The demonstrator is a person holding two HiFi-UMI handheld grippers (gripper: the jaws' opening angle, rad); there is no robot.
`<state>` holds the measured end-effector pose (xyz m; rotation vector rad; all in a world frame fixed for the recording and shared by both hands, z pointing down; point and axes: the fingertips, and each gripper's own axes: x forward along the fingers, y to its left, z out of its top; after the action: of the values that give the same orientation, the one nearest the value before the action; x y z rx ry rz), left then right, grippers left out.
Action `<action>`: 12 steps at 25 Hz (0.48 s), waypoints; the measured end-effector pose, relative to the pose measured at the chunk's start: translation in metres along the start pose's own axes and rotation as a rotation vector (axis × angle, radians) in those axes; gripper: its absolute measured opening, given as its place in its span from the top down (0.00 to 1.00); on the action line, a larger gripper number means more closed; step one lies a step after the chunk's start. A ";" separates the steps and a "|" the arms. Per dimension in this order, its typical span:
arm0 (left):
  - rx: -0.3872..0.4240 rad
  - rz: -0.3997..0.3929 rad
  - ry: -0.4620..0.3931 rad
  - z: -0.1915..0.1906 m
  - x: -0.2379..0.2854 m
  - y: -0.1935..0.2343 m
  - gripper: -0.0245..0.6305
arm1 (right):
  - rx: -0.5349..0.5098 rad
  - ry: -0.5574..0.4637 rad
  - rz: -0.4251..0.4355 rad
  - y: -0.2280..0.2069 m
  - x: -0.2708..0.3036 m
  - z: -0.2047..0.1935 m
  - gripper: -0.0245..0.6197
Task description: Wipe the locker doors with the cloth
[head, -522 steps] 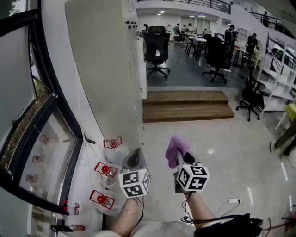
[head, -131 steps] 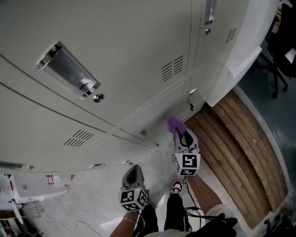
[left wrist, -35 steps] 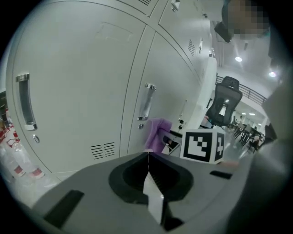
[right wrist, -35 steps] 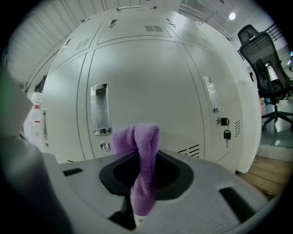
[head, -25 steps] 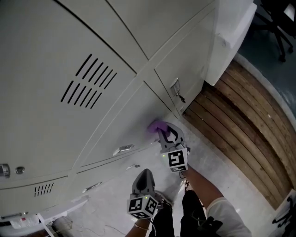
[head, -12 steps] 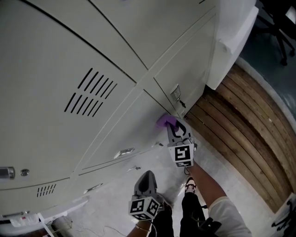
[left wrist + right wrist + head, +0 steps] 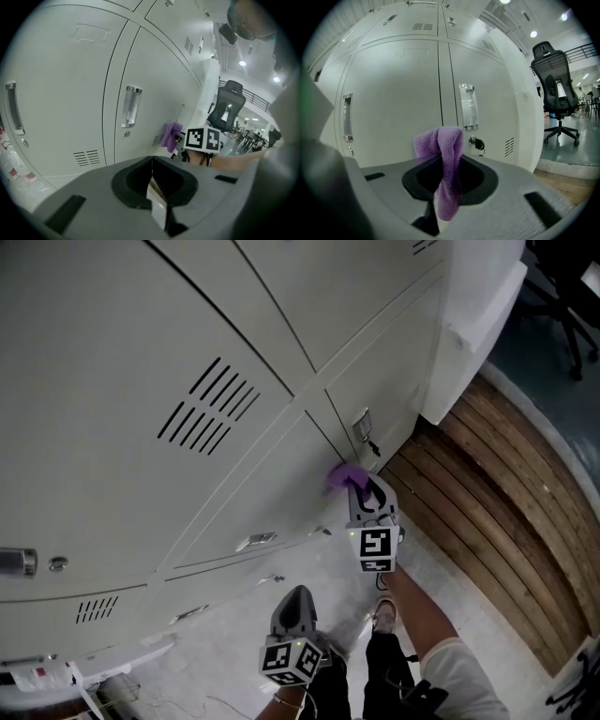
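Cloth (image 7: 341, 475) pinched in right gripper (image 7: 360, 491), beside closed locker doors (image 7: 141, 352)

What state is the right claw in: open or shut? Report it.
Shut on the purple cloth; the right claw pinches it bunched between its jaws.

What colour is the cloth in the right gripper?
Purple. The cloth shows best in the right gripper view.

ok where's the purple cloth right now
The cloth is clamped in the right gripper, mid head view, at a lower locker door near its latch.
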<state>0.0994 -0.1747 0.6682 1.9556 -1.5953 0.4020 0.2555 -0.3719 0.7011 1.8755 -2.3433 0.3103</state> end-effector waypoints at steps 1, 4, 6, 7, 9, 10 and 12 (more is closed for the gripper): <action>-0.004 0.002 -0.003 0.001 -0.002 0.001 0.95 | 0.001 -0.001 0.000 0.001 -0.003 0.001 0.86; -0.015 0.008 -0.015 0.004 -0.008 0.003 0.95 | 0.004 -0.003 0.005 0.006 -0.014 0.005 0.86; -0.020 0.009 -0.027 0.007 -0.013 0.004 0.95 | 0.004 -0.005 0.011 0.011 -0.023 0.011 0.86; -0.022 0.009 -0.032 0.009 -0.016 0.005 0.95 | 0.004 -0.006 0.015 0.015 -0.027 0.015 0.86; -0.025 0.006 -0.045 0.014 -0.023 0.006 0.95 | 0.003 -0.007 0.023 0.022 -0.038 0.023 0.86; -0.027 0.005 -0.052 0.017 -0.027 0.006 0.95 | 0.001 -0.006 0.029 0.025 -0.045 0.028 0.86; -0.032 0.004 -0.069 0.023 -0.037 0.006 0.95 | -0.011 0.000 0.045 0.034 -0.059 0.038 0.86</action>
<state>0.0819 -0.1603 0.6304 1.9623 -1.6386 0.3118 0.2363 -0.3181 0.6483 1.8210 -2.3849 0.3015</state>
